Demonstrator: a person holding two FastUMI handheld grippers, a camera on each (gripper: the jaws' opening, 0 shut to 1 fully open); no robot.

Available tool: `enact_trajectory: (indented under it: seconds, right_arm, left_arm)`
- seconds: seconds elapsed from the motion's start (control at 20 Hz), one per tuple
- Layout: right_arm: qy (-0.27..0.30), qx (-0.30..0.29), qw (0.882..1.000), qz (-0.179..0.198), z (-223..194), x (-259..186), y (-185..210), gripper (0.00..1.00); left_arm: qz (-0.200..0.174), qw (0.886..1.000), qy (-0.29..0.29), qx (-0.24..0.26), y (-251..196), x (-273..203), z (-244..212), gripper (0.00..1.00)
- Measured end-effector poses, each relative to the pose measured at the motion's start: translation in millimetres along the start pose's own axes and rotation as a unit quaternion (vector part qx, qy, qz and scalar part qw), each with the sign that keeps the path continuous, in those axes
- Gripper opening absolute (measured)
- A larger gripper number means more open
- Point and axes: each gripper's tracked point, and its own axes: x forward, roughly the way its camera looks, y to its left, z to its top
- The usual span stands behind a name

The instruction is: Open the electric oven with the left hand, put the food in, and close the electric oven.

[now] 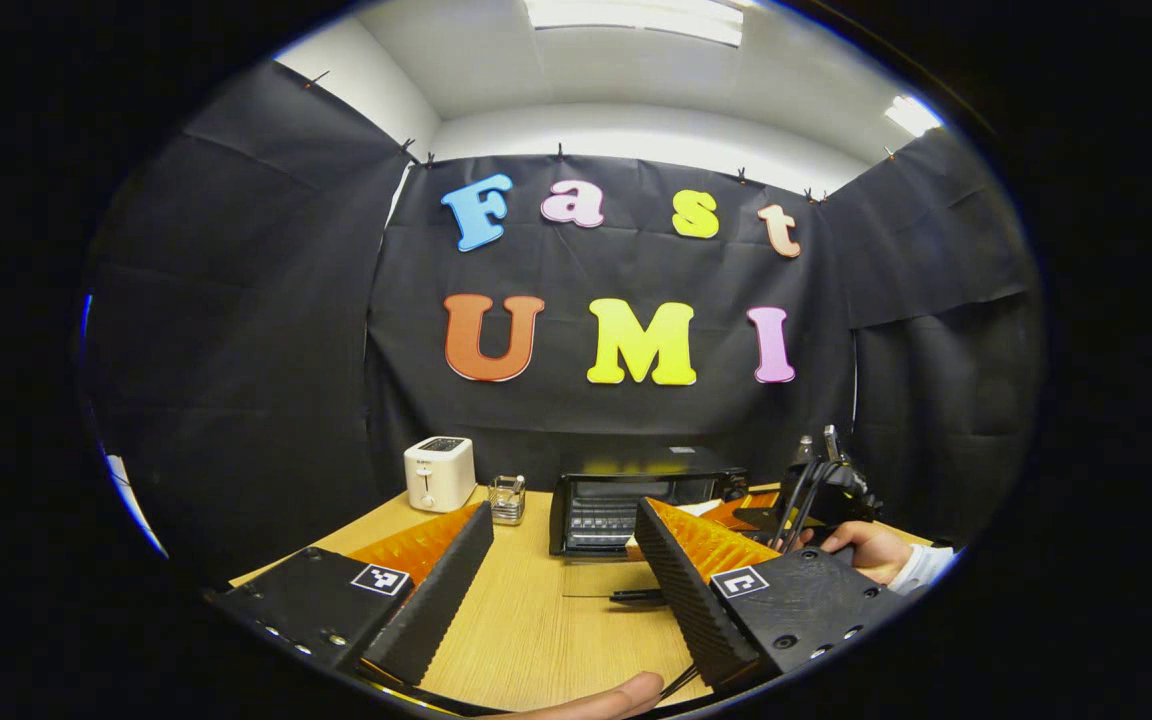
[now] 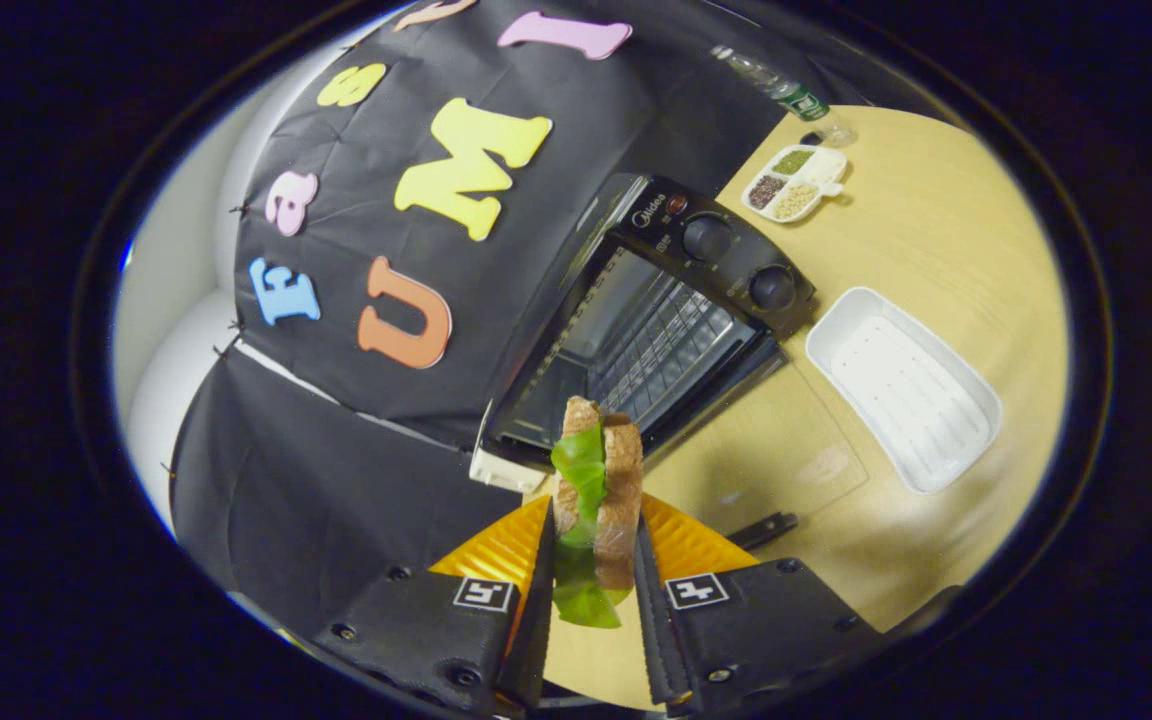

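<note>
The right gripper (image 2: 591, 560) clamps the sandwich (image 2: 596, 490) just before the open oven (image 2: 636, 330), door (image 2: 776, 440) flat on the table (image 2: 946, 230). The left gripper (image 1: 561, 570) gapes wide, empty, over bare table well short of the oven.

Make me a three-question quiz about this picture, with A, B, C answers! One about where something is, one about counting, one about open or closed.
1. Where is the white tray?
A. on top of the oven
B. on the table beside the oven
C. inside the oven

2. How many round knobs does the oven have?
A. two
B. four
C. five

3. What is the right gripper doing?
A. wide open with nothing in it
B. holding the toaster
C. shut on the sandwich

Answers:
1. B, the tray lies on the wood next to the oven's knob side.
2. A, two knobs show on its panel.
3. C, both fingers press the sandwich, bread with green lettuce, in front of the open oven.
</note>
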Motion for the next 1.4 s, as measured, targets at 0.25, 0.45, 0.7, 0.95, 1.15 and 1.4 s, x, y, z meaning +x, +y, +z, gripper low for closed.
enact_trajectory:
  seconds: [0.25,0.45,0.7,0.95,1.15,1.4]
  right_arm:
    - [-0.095,0.008,0.995,-0.001,33.6,78.6,-1.1,0.42]
    - [-0.151,0.016,0.988,-0.022,43.4,128.9,-10.2,0.42]
    - [-0.199,0.031,0.979,-0.043,55.5,169.5,-21.7,0.42]
    - [-0.223,0.019,0.973,-0.059,63.3,189.3,-21.5,0.42]
    - [-0.220,-0.005,0.973,-0.067,62.6,193.5,-26.5,0.36]
    - [-0.222,-0.021,0.972,-0.075,66.4,189.4,-27.4,0.52]
  left_arm:
    - [0.007,1.000,0.016,-0.013,12.0,1.2,-15.1,0.94]
    - [0.019,0.999,0.034,-0.034,19.9,5.5,-27.9,0.94]
    - [0.030,0.998,0.041,-0.031,30.0,8.8,-36.1,0.94]
    - [0.020,0.998,0.050,-0.030,25.0,13.9,-44.7,0.94]
    - [0.025,0.997,0.059,-0.044,29.5,17.3,-55.0,0.94]
    - [0.033,0.996,0.066,-0.049,34.8,17.6,-56.2,0.94]
